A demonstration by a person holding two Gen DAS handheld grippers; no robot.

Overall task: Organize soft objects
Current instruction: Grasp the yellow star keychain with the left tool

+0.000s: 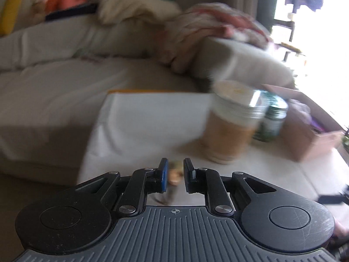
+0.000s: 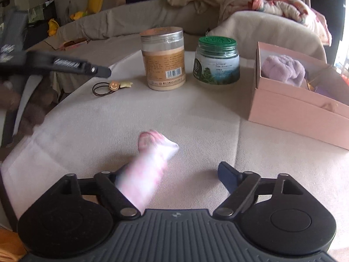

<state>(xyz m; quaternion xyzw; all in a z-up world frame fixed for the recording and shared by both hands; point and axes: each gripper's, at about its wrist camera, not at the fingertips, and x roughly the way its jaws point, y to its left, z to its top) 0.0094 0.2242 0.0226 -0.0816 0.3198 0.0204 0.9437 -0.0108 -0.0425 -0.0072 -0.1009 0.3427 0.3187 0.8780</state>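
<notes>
On my right wrist view, the right tongs (image 2: 172, 174) stand wide apart over the cloth-covered surface (image 2: 196, 118). A pink-and-white sock (image 2: 150, 163) lies blurred between them, against the left finger and well clear of the right one, so nothing is pinched; whether it rests on the cloth or is in the air I cannot tell. Beyond it stand 2 jars side by side: a tan-labelled jar (image 2: 164, 59) with a clear lid band and a green-lidded jar (image 2: 216, 60). To the right of them sits an open pink box (image 2: 290, 107) with a lilac fluffy item (image 2: 282, 68) inside. Left of the tan-labelled jar lies a brown hair tie (image 2: 106, 87) carrying a smiley charm. The left tongs (image 2: 104, 71) show in this view as a dark arm reaching in from the left edge, above the hair tie.

My left wrist view is smeared. There the left tongs (image 1: 175, 174) sit nearly closed, with only a narrow gap, and a small yellowish blob shows in that gap; I cannot tell whether the pads touch it. The tan-labelled jar (image 1: 229, 126) and green-lidded jar (image 1: 272, 120) appear to the right, with the pink box (image 1: 305, 144) further right. Behind the surface runs a beige sofa (image 1: 54, 83) heaped with a flowered blanket (image 1: 213, 26).
</notes>
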